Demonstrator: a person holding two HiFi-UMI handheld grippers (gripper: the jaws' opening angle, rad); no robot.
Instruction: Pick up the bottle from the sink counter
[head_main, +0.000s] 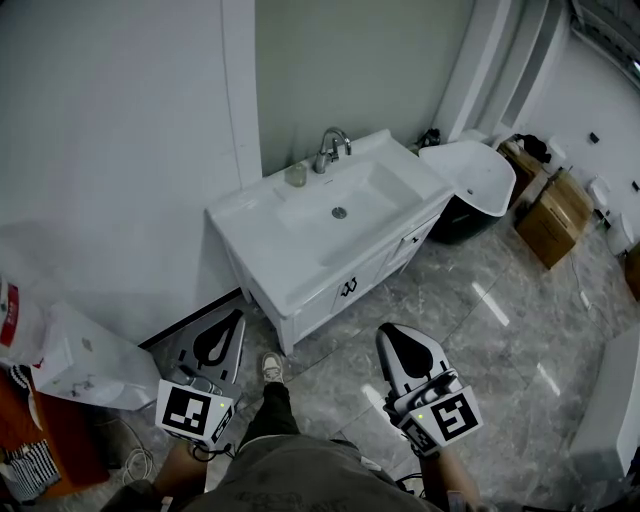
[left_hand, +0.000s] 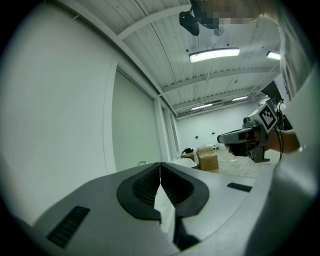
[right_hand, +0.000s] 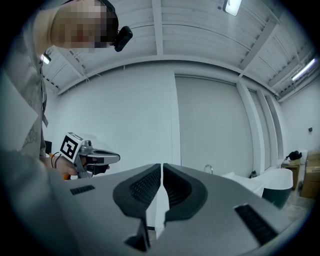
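Observation:
A small clear bottle (head_main: 296, 175) stands on the white sink counter (head_main: 246, 212), just left of the chrome faucet (head_main: 330, 148). Both grippers hang low near the floor, well short of the vanity. My left gripper (head_main: 236, 314) points toward the cabinet's left corner, its jaws shut with nothing between them (left_hand: 160, 164). My right gripper (head_main: 386, 331) sits in front of the cabinet, also shut and empty (right_hand: 162, 165). The bottle does not show in either gripper view.
A white tub-shaped basin (head_main: 472, 176) rests on a dark bin right of the vanity, with cardboard boxes (head_main: 556, 214) beyond it. White bags (head_main: 80, 362) lie along the left wall. The person's shoe (head_main: 270, 367) stands on the grey marble floor (head_main: 500, 320).

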